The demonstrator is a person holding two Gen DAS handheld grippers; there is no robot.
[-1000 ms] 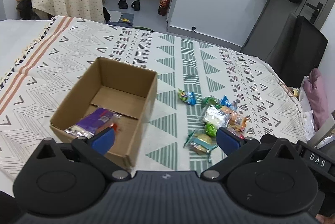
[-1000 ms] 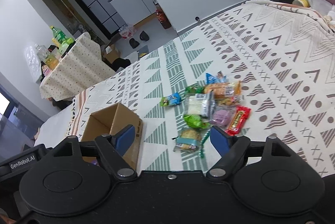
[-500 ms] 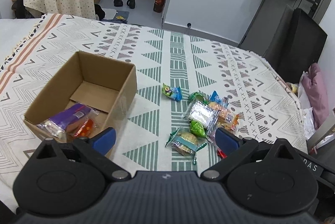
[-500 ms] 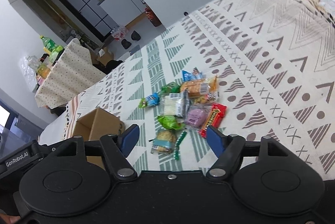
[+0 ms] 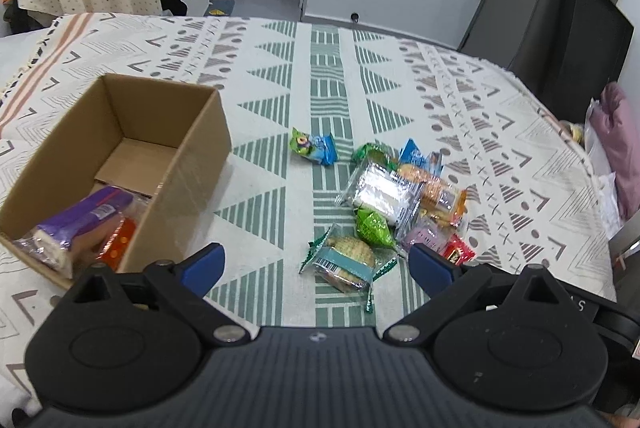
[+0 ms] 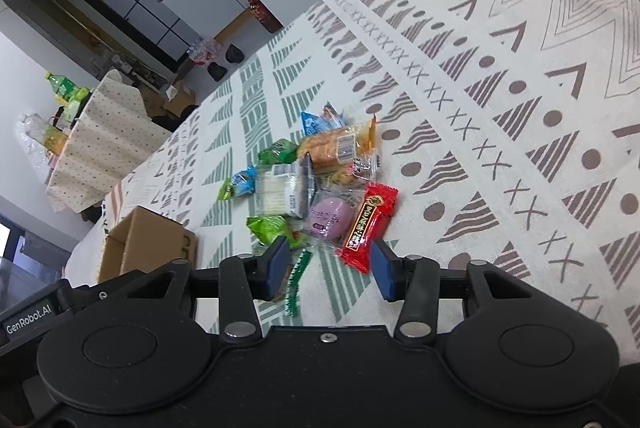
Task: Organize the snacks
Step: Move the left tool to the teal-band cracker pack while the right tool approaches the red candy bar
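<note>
Landmark: cardboard box (image 5: 132,163), open-topped, on a patterned cloth (image 5: 320,75) spread over the desk.
Box contents: purple-wrapped pack (image 5: 84,220) lying at the near end; orange wrapper (image 5: 120,246) just beside it.
Snack pile (image 5: 396,199): loose on the cloth, right of the box and apart from it.
Nearest the box: blue-green packet (image 5: 314,147), set a little apart from the rest of the pile.
Pile middle: clear silver-white pack (image 5: 384,193), touching an orange biscuit pack (image 5: 434,193) on the side away from the box.
Pile near edge: green packet (image 5: 372,228); teal-banded cracker pack (image 5: 348,262); lilac round snack (image 6: 330,218) with a red bar (image 6: 368,224) touching it on the side away from the box.
Left tongs (image 5: 316,262): spread wide, empty, above the cloth between box and pile, cracker pack seen between the blue tips.
Right tongs (image 6: 328,268): partly closed to a narrow gap, holding nothing, low over the near edge of the pile, lower end of the red bar between the tips.
</note>
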